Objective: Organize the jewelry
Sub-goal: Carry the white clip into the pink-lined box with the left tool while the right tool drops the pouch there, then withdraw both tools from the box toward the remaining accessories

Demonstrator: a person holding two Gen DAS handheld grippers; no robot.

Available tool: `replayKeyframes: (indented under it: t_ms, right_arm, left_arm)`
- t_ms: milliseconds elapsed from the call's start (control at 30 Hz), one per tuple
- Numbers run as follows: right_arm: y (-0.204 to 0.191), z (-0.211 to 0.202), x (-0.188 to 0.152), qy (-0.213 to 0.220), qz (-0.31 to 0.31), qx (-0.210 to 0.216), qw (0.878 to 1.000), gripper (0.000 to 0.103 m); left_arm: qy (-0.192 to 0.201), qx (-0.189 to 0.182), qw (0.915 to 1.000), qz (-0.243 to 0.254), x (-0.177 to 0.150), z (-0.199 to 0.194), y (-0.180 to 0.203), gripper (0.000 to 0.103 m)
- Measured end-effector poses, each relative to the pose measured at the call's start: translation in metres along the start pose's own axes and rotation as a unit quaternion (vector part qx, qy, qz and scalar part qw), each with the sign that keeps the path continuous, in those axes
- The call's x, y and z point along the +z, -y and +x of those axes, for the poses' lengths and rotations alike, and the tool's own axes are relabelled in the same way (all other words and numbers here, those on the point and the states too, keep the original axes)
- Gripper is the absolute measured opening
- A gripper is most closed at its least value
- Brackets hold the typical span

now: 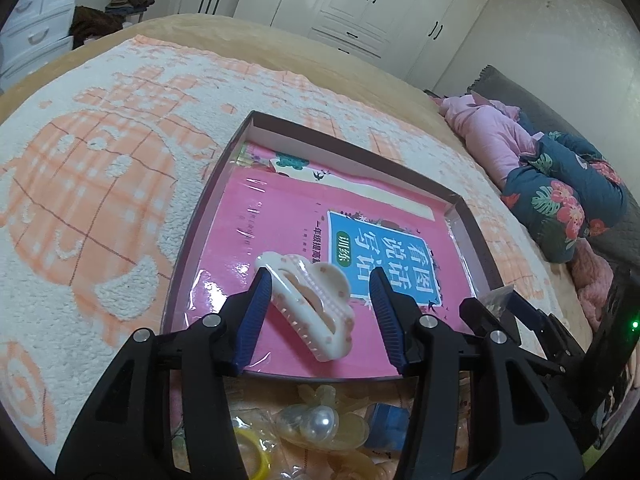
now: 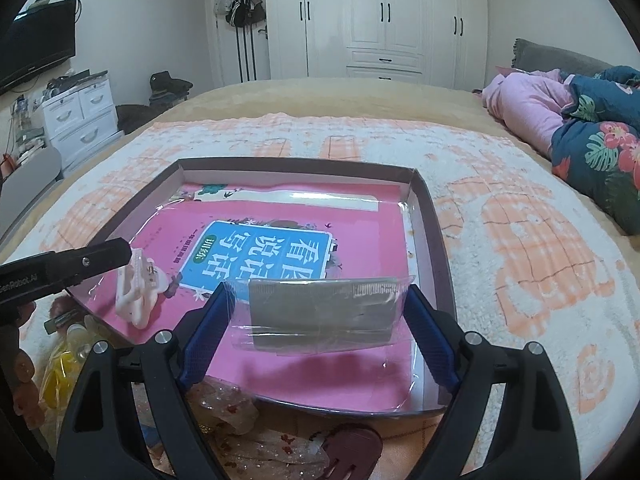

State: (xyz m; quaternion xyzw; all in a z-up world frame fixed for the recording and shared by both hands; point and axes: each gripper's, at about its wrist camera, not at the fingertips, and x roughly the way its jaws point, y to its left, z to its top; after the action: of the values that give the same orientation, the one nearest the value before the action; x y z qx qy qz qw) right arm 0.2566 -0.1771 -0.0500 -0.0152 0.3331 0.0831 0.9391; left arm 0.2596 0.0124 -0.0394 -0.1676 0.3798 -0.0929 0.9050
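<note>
A shallow brown box [image 1: 476,232] [image 2: 430,216] lies on the bed, lined with a pink book [image 1: 288,224] [image 2: 360,364]. A cream hair claw clip [image 1: 310,304] lies in the box between the wide-open fingers of my left gripper [image 1: 320,312], close to the left finger; it also shows in the right wrist view [image 2: 138,296]. My right gripper [image 2: 320,328] holds a clear packet with a grey card [image 2: 320,312] between its fingers, just above the box's near part.
Loose hair accessories lie in front of the box: a pearl clip [image 1: 320,420], yellow bands [image 1: 256,452], a blue piece [image 1: 390,420], a dark red clip [image 2: 352,456], clear bags [image 2: 236,404]. Folded quilts [image 2: 592,128] lie at the right. The left gripper's finger [image 2: 80,264] reaches in from the left.
</note>
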Motion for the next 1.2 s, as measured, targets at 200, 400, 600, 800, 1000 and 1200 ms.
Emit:
replayKeyframes:
  t_ms: [200,400,600,800,1000,1200]
  right_arm:
    - [0.001,-0.011,-0.005,0.018,-0.002,0.000,1.000,0.088]
    - [-0.001,-0.036,-0.013,0.052,-0.006,-0.001,0.999,0.092]
    - [-0.007,-0.068,-0.025,0.091,-0.025,-0.001,0.996,0.094]
    - [-0.017,-0.101,-0.033,0.131,-0.043,-0.003,0.990,0.096]
    - [-0.020,-0.125,-0.039,0.149,-0.047,0.001,0.988,0.097]
    - [-0.020,-0.143,-0.045,0.154,-0.042,0.007,0.987,0.097]
  left_arm:
    - [0.013,0.002,0.9999,0.007,-0.004,-0.013,0.000,0.041]
    - [0.040,-0.005,0.9991,0.013,-0.005,-0.031,0.000,0.041]
    - [0.066,-0.009,0.9975,0.023,-0.008,-0.054,0.005,0.045]
    - [0.087,-0.015,0.9956,0.032,-0.016,-0.078,0.008,0.054]
    - [0.104,-0.018,0.9938,0.034,-0.024,-0.103,0.009,0.068]
    - [0.118,-0.012,0.9924,0.033,-0.032,-0.126,0.006,0.082]
